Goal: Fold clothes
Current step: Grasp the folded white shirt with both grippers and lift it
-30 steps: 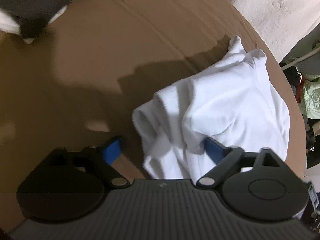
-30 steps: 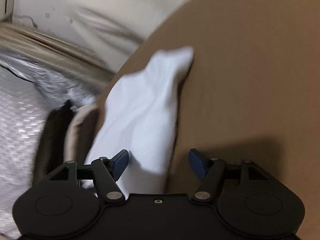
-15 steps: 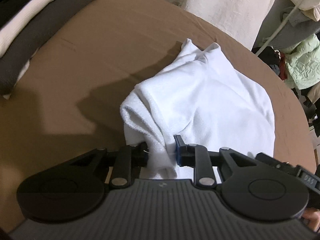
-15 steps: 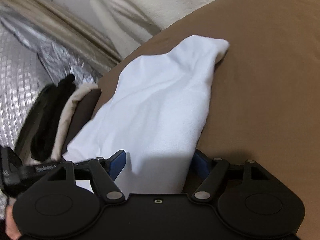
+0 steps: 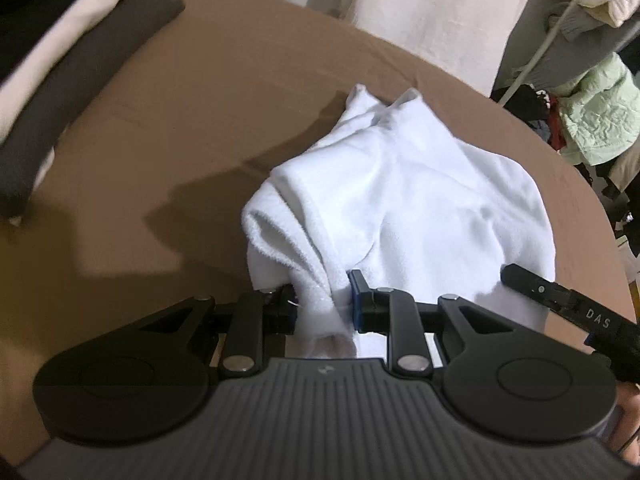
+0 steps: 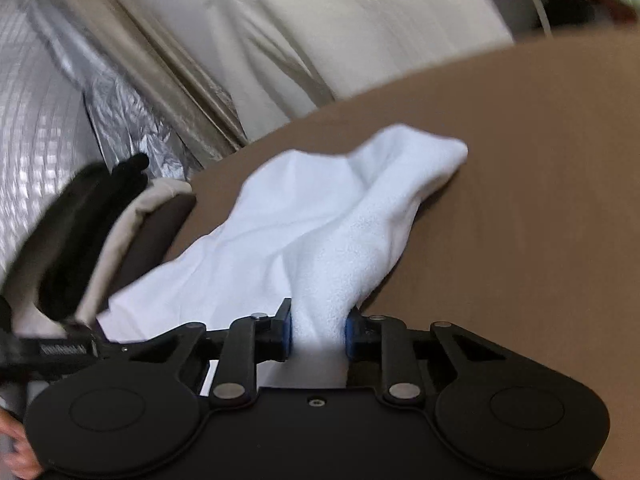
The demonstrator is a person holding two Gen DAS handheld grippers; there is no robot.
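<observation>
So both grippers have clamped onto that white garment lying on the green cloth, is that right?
Nearly. Both the left gripper and right gripper have their jaws shut on the white garment, but the cloth under it is brown, not green, as the left wrist view shows.

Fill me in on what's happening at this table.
A person is folding laundry with a handheld claw in each hand. Both claws are clamped on the same white garment, which lies bunched on the brown table: the left claw pinches one bunched edge, the right claw another. No neat fold is made yet. A stack of dark and cream clothes sits at the table's edge.
</observation>
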